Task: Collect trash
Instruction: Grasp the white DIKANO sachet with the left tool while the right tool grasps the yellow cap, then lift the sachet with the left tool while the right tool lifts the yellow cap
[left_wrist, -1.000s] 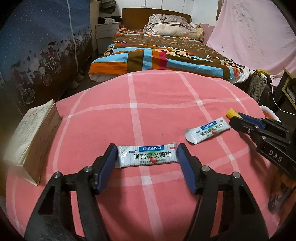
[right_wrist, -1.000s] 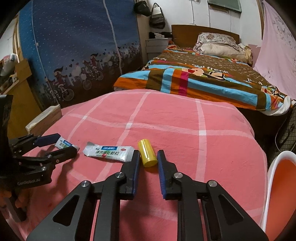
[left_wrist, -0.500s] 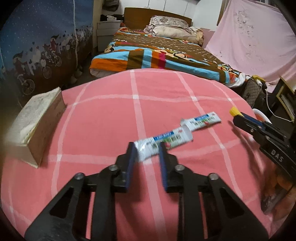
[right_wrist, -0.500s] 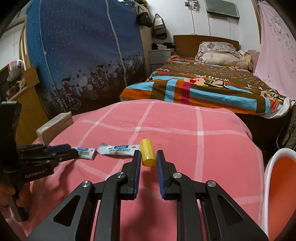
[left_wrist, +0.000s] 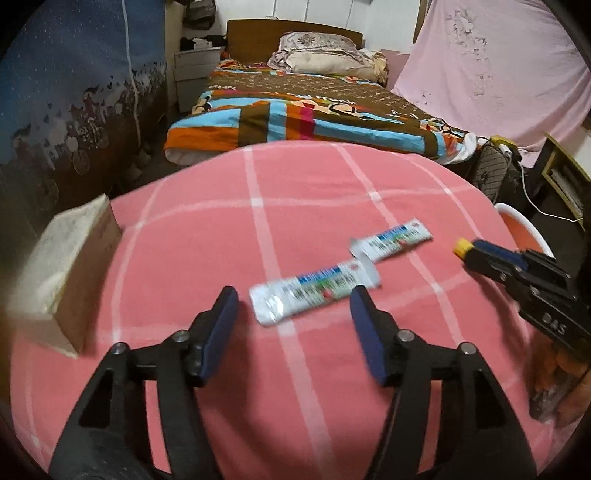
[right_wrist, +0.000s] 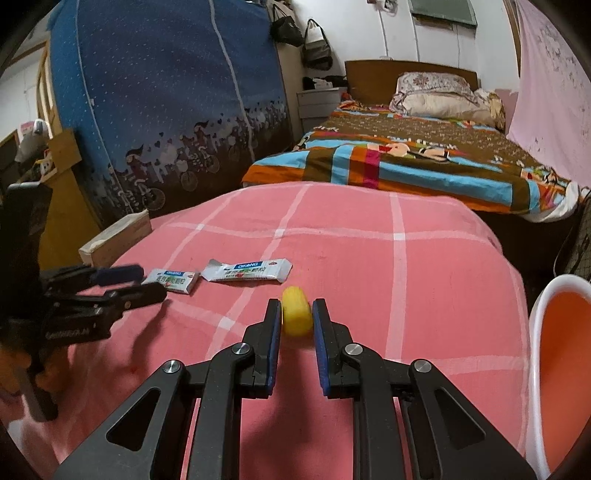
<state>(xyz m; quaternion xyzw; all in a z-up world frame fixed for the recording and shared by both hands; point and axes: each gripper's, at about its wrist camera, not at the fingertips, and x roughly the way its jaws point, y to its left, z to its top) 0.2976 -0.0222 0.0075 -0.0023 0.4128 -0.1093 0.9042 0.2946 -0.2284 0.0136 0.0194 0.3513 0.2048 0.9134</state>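
Observation:
Two white medicine sachets lie on the pink checked cloth. The nearer sachet (left_wrist: 314, 291) lies just ahead of my left gripper (left_wrist: 291, 295), which is open and empty. The farther sachet (left_wrist: 393, 242) lies beyond it to the right. Both show in the right wrist view, the nearer sachet (right_wrist: 173, 280) left of the farther sachet (right_wrist: 249, 271). My right gripper (right_wrist: 297, 314) is shut on a small yellow cylinder (right_wrist: 296, 316), held just above the cloth. The right gripper (left_wrist: 469, 251) shows at the right of the left wrist view, and the left gripper (right_wrist: 140, 282) at the left of the right wrist view.
A thick worn book (left_wrist: 62, 269) lies at the cloth's left edge. A white basin with an orange inside (right_wrist: 561, 354) stands off the right edge. A bed with a striped blanket (left_wrist: 314, 114) lies beyond. A blue wardrobe (right_wrist: 166, 92) stands at left.
My left gripper, shut on the nearer sachet half a second ago, has opened and the sachet lies loose. My right gripper has kept hold of the yellow cylinder.

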